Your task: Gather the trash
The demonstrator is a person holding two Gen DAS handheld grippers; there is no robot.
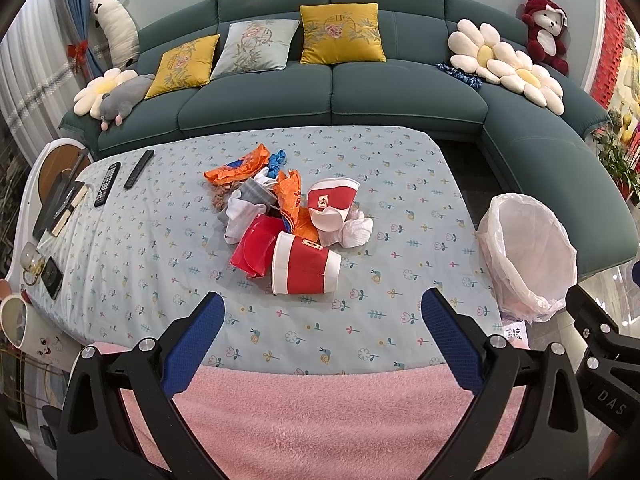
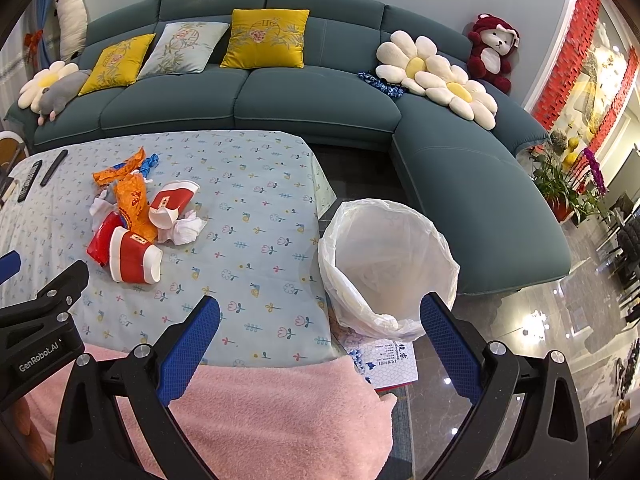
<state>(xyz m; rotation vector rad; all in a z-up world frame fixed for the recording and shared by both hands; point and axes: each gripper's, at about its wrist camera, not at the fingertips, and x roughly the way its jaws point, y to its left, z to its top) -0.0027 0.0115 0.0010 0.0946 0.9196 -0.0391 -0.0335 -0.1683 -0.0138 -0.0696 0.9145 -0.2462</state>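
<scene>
While both hover empty with fingers spread wide, the left gripper [image 1: 322, 312] faces the trash pile [image 1: 288, 220] and the right gripper [image 2: 320, 316] faces the lined bin [image 2: 388, 264].

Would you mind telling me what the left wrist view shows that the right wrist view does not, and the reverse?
Only the left wrist view shows the white mug, the glass cup and the grey and white socks at the pile's far-left side. Only the right wrist view shows the potted plants and glossy floor to the right. Both show the red and white cups, orange wrappers, crumpled tissue, lined bin, remotes and teal sofa. Both grippers, left and right, are open and empty.
</scene>
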